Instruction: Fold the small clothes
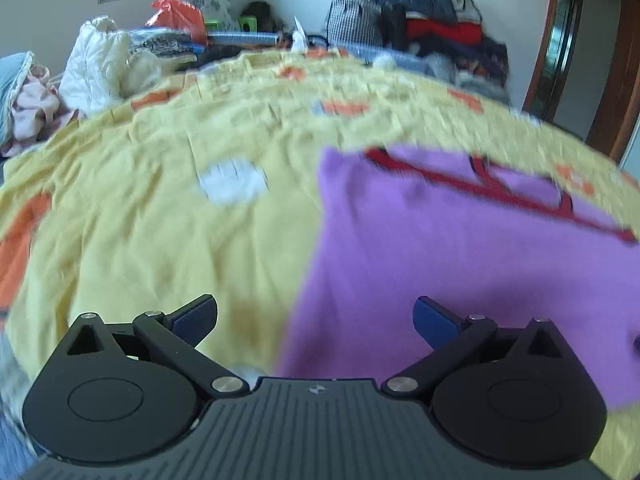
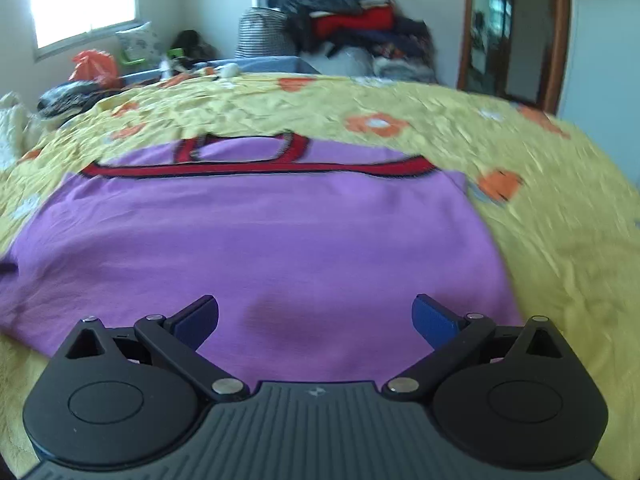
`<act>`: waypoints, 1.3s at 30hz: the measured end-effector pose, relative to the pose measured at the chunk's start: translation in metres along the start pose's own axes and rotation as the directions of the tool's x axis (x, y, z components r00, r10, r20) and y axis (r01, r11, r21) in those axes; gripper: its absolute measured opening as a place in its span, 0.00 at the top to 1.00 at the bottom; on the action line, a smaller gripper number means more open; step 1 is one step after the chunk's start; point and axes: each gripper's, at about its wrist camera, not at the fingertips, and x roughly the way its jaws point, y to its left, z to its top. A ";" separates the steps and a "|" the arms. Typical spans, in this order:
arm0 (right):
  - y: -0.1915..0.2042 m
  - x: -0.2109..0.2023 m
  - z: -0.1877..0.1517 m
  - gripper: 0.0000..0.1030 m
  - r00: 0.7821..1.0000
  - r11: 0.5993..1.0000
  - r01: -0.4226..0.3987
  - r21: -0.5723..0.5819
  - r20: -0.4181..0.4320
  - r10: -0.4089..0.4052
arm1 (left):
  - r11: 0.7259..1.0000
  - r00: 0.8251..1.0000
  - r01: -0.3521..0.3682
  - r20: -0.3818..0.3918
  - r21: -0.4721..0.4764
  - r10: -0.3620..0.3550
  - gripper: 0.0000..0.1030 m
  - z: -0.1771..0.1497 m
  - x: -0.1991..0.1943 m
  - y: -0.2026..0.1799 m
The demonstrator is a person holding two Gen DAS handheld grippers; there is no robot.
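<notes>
My purple top (image 2: 256,248) lies flat and unfolded near the bed's (image 2: 560,240) near edge, my left gripper (image 1: 316,320) and right gripper (image 2: 316,320) both spread wide and empty, so every fold is left

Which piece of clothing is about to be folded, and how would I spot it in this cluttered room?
Look at the bed with the yellow flowered bedspread. Spread flat on it, right in front of both grippers, lies a purple top. It is the only purple thing on the bed, and red trim edged in black runs along its far end.
</notes>
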 end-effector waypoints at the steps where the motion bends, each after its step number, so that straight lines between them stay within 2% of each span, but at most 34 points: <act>1: 0.008 0.002 -0.002 0.00 1.000 1.000 -0.012 -0.019 -0.001 0.012 | 0.998 0.998 0.055 -0.010 -0.018 -0.055 0.00 0.010 0.005 0.009; 4: 0.033 0.002 -0.007 0.00 0.999 0.996 -0.054 -0.072 -0.002 0.054 | 0.978 0.978 0.208 0.009 -0.025 -0.208 0.00 0.041 0.023 0.028; 6: 0.049 -0.004 -0.010 0.00 0.997 0.990 -0.060 -0.124 0.040 0.065 | 0.949 0.949 0.315 -0.015 -0.021 -0.315 0.00 0.062 0.042 0.035; 8: 0.064 -0.013 -0.014 0.00 0.994 0.980 -0.050 -0.190 0.085 0.068 | 0.925 0.924 0.378 -0.055 -0.027 -0.379 0.00 0.082 0.066 0.038; 11: 0.077 -0.025 -0.018 0.00 0.987 0.967 -0.026 -0.255 0.147 0.065 | 0.893 0.884 0.442 -0.128 -0.085 -0.449 0.00 0.102 0.105 0.044; 12: 0.078 -0.028 -0.018 0.00 0.985 0.965 -0.040 -0.261 0.149 0.081 | 0.884 0.870 0.453 -0.161 -0.113 -0.466 0.00 0.106 0.118 0.045; 14: 0.078 -0.032 -0.016 0.00 0.984 0.966 -0.062 -0.249 0.147 0.101 | 0.875 0.856 0.459 -0.189 -0.154 -0.482 0.00 0.111 0.137 0.047; 17: 0.075 -0.035 -0.009 0.00 0.980 0.965 -0.118 -0.233 0.131 0.151 | 0.848 0.817 0.517 -0.228 -0.116 -0.530 0.00 0.120 0.147 0.039; 20: 0.081 -0.037 0.000 0.00 0.970 0.954 -0.182 -0.237 0.118 0.215 | 0.846 0.801 0.525 -0.284 -0.091 -0.527 0.00 0.127 0.153 0.027; 21: 0.086 -0.037 0.002 0.00 0.966 0.948 -0.196 -0.249 0.117 0.231 | 0.837 0.786 0.541 -0.305 -0.080 -0.537 0.00 0.128 0.155 0.023; 24: 0.110 -0.037 0.007 0.00 0.958 0.923 -0.215 -0.319 0.113 0.263 | 0.780 0.712 0.617 -0.344 -0.109 -0.612 0.03 0.127 0.159 0.020; 26: 0.132 -0.040 0.006 0.00 0.956 0.901 -0.194 -0.389 0.130 0.262 | 0.784 0.724 0.616 -0.336 -0.078 -0.603 0.09 0.124 0.157 0.018; 28: 0.158 -0.042 0.002 0.00 0.954 0.859 -0.164 -0.486 0.144 0.263 | 0.786 0.734 0.615 -0.316 -0.066 -0.601 0.19 0.121 0.156 0.020; 29: 0.172 -0.042 -0.001 0.00 0.955 0.833 -0.135 -0.536 0.155 0.255 | 0.792 0.743 0.606 -0.306 -0.068 -0.595 0.31 0.120 0.156 0.022; 30: 0.187 -0.043 -0.004 0.00 0.954 0.803 -0.111 -0.586 0.165 0.252 | 0.794 0.745 0.602 -0.299 -0.085 -0.596 0.48 0.120 0.158 0.026; 31: 0.200 -0.042 -0.008 0.00 0.952 0.770 -0.098 -0.631 0.166 0.257 | 0.796 0.741 0.595 -0.308 -0.111 -0.597 0.59 0.121 0.162 0.029; 32: 0.213 -0.040 -0.012 0.00 0.953 0.739 -0.086 -0.668 0.161 0.256 | 0.807 0.745 0.578 -0.324 -0.120 -0.582 0.84 0.122 0.165 0.031; 33: 0.225 -0.038 -0.017 0.00 0.952 0.705 -0.087 -0.703 0.149 0.267 | 0.814 0.752 0.572 -0.331 -0.103 -0.570 0.92 0.123 0.166 0.032; 35: 0.245 -0.034 -0.025 0.00 0.950 0.651 -0.097 -0.753 0.126 0.286 | 0.807 0.743 0.581 -0.334 -0.108 -0.580 0.92 0.124 0.168 0.034; 37: 0.260 -0.029 -0.031 0.00 0.948 0.609 -0.127 -0.783 0.085 0.306 | 0.807 0.745 0.580 -0.332 -0.106 -0.579 0.92 0.125 0.167 0.034; 38: 0.266 -0.027 -0.033 0.02 0.947 0.599 -0.127 -0.791 0.082 0.309 | 0.810 0.748 0.578 -0.331 -0.101 -0.576 0.92 0.125 0.166 0.034; 39: 0.272 -0.024 -0.034 0.09 0.948 0.587 -0.125 -0.800 0.079 0.310 | 0.810 0.747 0.576 -0.332 -0.107 -0.576 0.92 0.125 0.167 0.035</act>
